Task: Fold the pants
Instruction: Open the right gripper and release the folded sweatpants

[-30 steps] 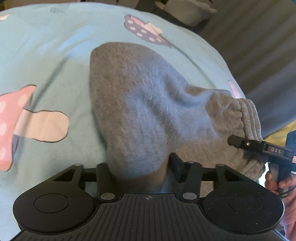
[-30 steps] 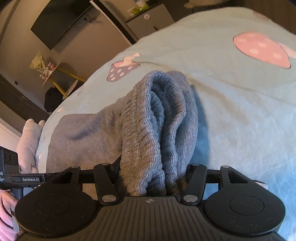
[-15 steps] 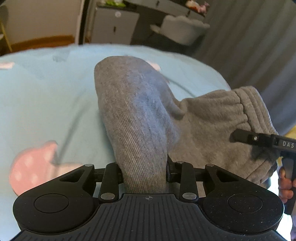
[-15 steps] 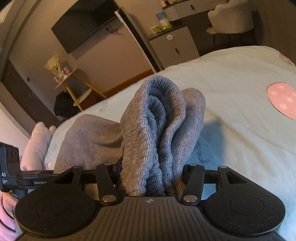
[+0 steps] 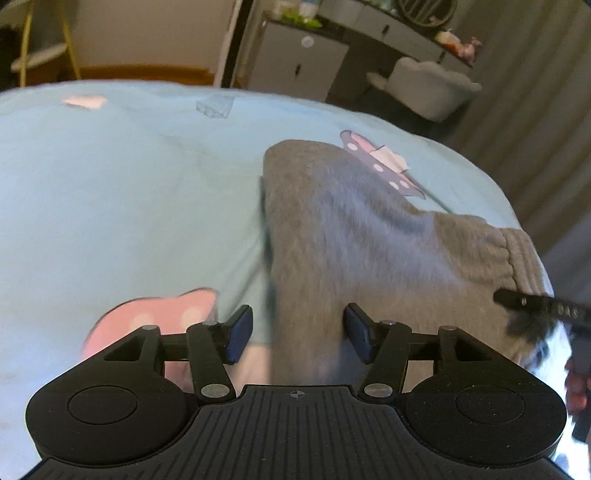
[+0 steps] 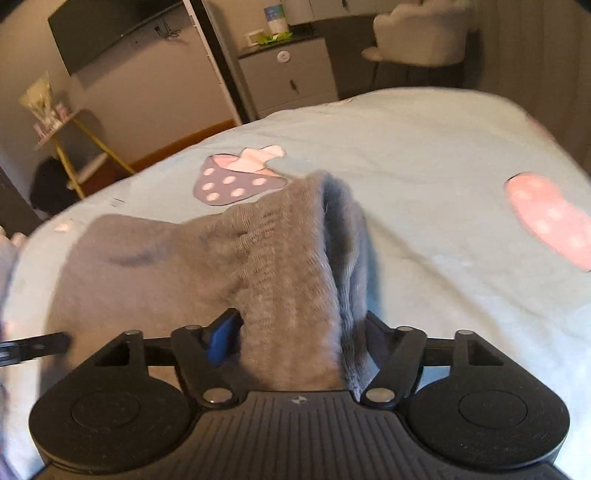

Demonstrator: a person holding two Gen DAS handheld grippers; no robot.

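The grey pants (image 5: 362, 236) lie bunched on a light blue bedsheet (image 5: 129, 192) with mushroom prints. My left gripper (image 5: 297, 332) is open, its blue-padded fingers spread, and a fold of the pants leg lies loosely between them. My right gripper (image 6: 299, 339) is open too, with the ribbed waistband (image 6: 295, 266) of the pants (image 6: 155, 258) lying between its fingers. The tip of the right gripper shows at the right edge of the left wrist view (image 5: 535, 301).
The bedsheet (image 6: 443, 184) stretches wide around the pants. Behind the bed stand a grey cabinet (image 6: 288, 74), a pale chair (image 6: 417, 37), a wall-mounted TV (image 6: 110, 26) and a yellow-legged side table (image 6: 74, 147). Curtains (image 5: 535, 110) hang at the right.
Both grippers have opened and let go of the pants. The fabric has dropped from its raised bunch down onto the bed. Both cameras have tilted slightly.
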